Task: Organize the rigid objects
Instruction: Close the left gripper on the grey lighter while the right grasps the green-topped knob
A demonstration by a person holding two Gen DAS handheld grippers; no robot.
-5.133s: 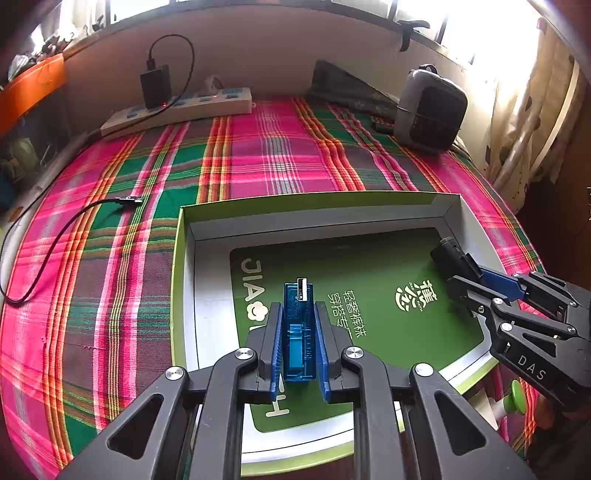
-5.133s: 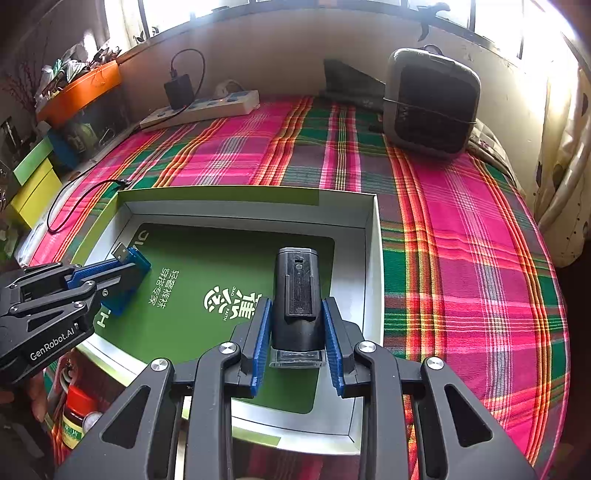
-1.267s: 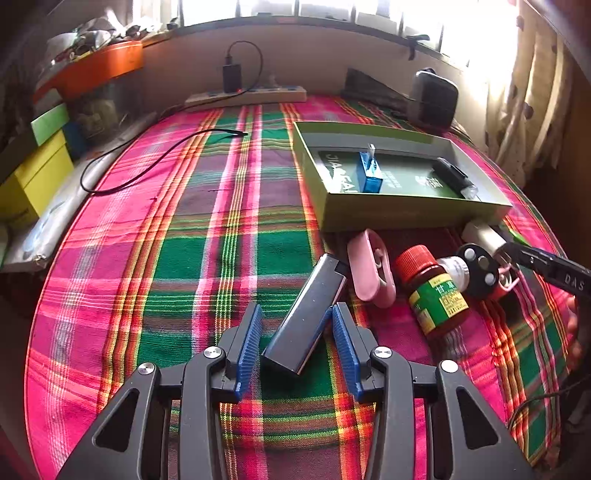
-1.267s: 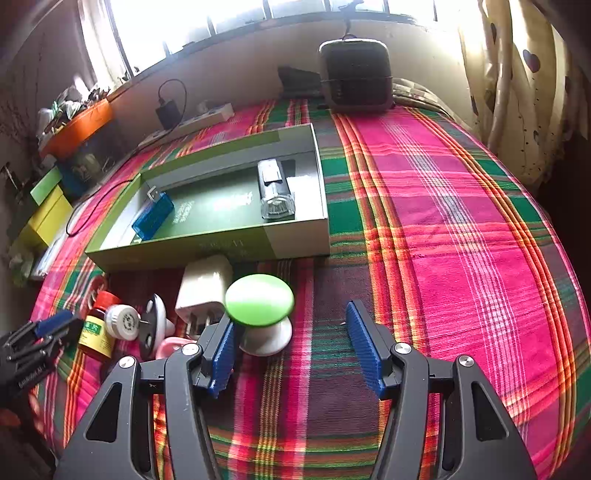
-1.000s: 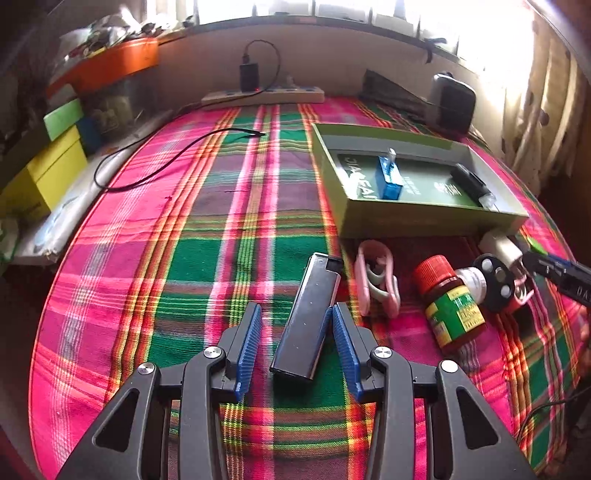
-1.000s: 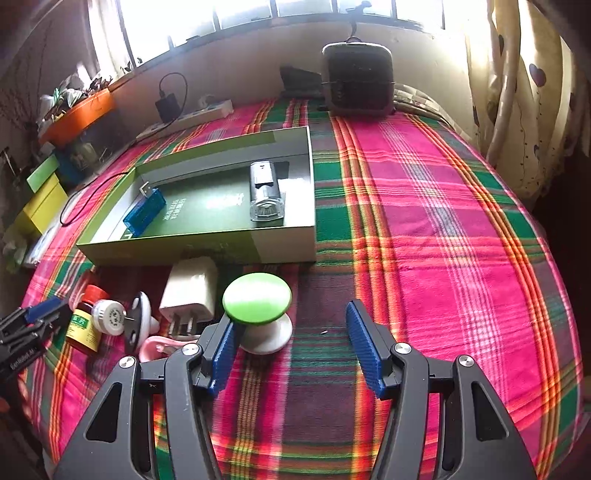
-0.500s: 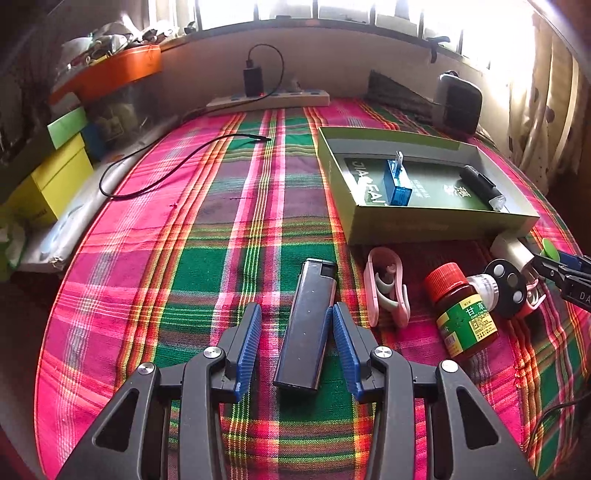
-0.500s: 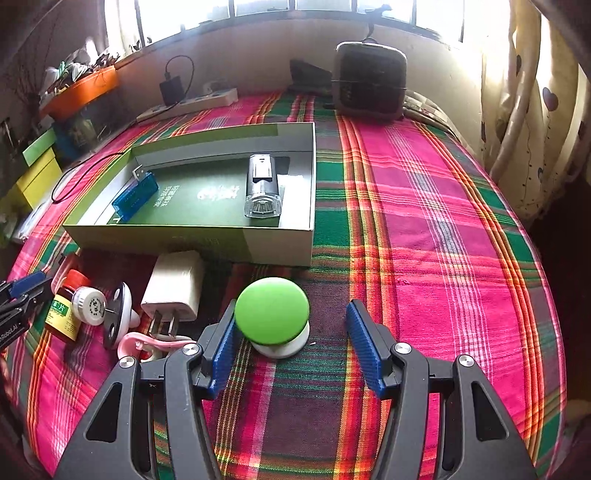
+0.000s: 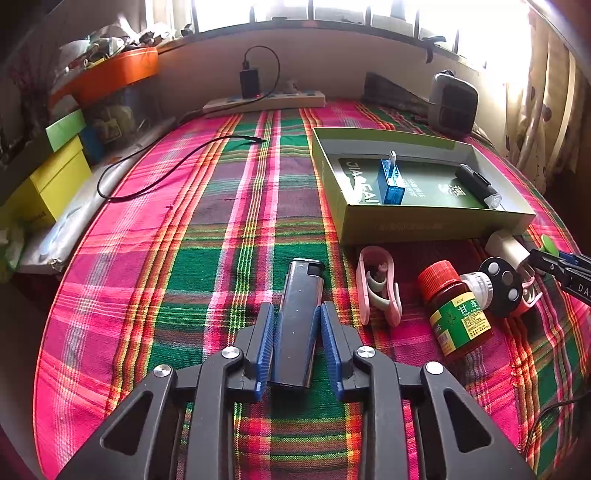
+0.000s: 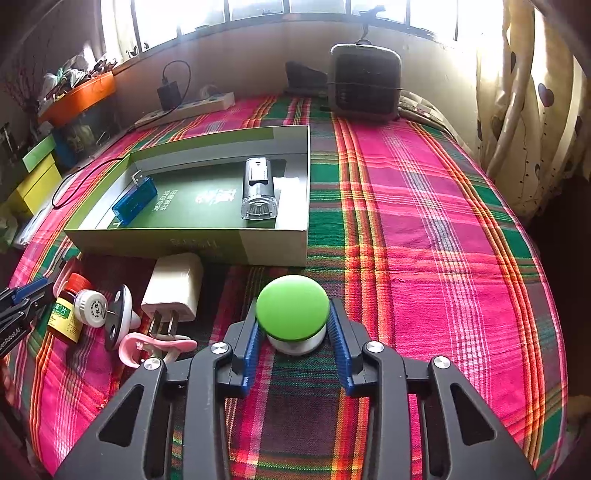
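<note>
Left wrist view: left gripper (image 9: 297,321) jaws closed against a dark lighter (image 9: 299,314) lying on the plaid cloth (image 9: 184,258); green box (image 9: 424,221) ahead-right, window wall beyond. Right wrist view: right gripper (image 10: 295,328) pads touch a green-topped knob (image 10: 292,308) (standing on cloth), box just ahead-left, heater (image 10: 364,83) far ahead.

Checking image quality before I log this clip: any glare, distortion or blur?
Left wrist view: windows blown out, fisheye bends the table edges, lighter sharp. Right wrist view: same window glare, dark vignetted corners, green-topped knob crisp.
</note>
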